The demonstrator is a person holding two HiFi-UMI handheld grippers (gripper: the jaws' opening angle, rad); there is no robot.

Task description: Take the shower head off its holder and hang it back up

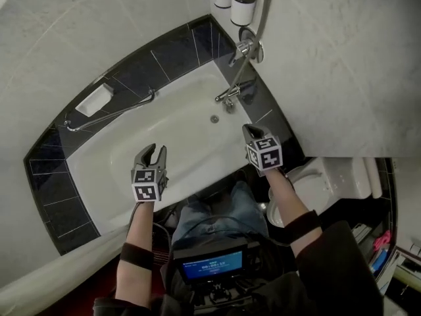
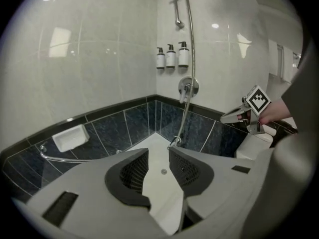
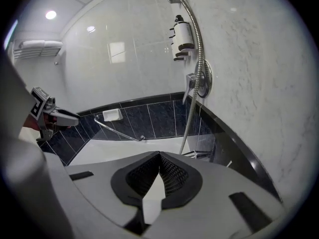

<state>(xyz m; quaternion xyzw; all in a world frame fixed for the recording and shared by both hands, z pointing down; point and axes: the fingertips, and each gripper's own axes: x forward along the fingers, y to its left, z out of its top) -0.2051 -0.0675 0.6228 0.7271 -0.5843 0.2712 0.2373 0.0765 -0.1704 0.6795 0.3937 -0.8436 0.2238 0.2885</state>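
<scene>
Over the bathtub (image 1: 191, 133) I hold both grippers empty: my left gripper (image 1: 154, 152) has its jaws apart, my right gripper (image 1: 249, 130) has its jaws together. The shower head (image 2: 176, 11) sits high on the wall above the bathtub's corner, well apart from both.

steel shower hose (image 3: 200, 49) — running up wall; head unseen

We wear black forearm bands (image 1: 136, 255) and blue jeans (image 1: 220, 212); our grey plastic left gripper (image 1: 153, 151) and right gripper (image 1: 248, 131) bear black-and-white marker cubes (image 1: 148, 184).
</scene>
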